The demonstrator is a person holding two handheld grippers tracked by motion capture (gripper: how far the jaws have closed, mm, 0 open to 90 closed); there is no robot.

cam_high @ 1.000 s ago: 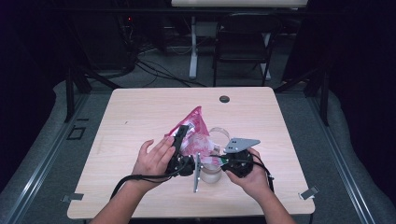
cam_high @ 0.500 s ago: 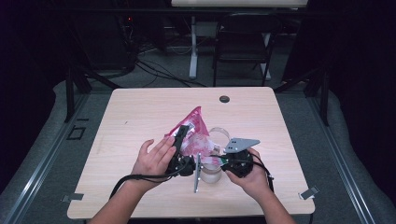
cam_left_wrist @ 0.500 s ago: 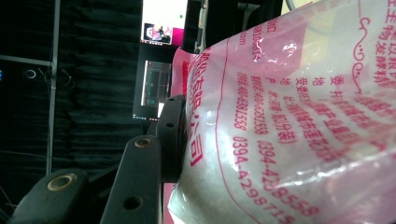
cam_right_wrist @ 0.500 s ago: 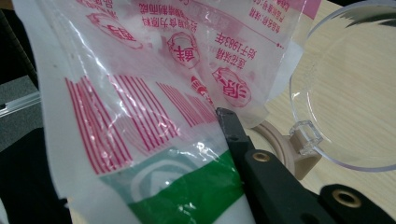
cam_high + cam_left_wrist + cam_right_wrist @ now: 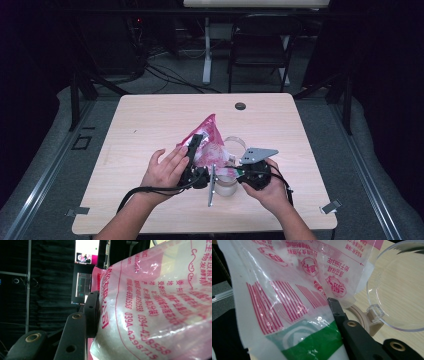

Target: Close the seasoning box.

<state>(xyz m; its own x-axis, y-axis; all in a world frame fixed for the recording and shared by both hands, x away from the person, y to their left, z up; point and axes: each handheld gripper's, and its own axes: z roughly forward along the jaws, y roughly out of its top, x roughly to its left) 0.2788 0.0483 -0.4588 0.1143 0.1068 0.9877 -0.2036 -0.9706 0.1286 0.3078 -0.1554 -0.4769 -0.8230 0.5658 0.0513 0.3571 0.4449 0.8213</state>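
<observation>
Pink-printed bag [image 5: 160, 305] shows "0394-4298715" beside Chinese text, "1983" elsewhere.

On the one table [image 5: 150, 130] I count one pink printed bag [image 5: 210, 142], one clear jar [image 5: 226, 186] and one clear round lid [image 5: 402, 290] (hinged on a beige ring). Two grippers work here, left [image 5: 196, 150] and right [image 5: 240, 167]. One black disc [image 5: 240, 106] lies at the far edge.

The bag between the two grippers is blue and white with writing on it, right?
Not blue. The bag is pink and white with red writing, plus a green patch near the bottom. The high view and the right gripper view show it, with the jaws of both grippers on it.
</observation>
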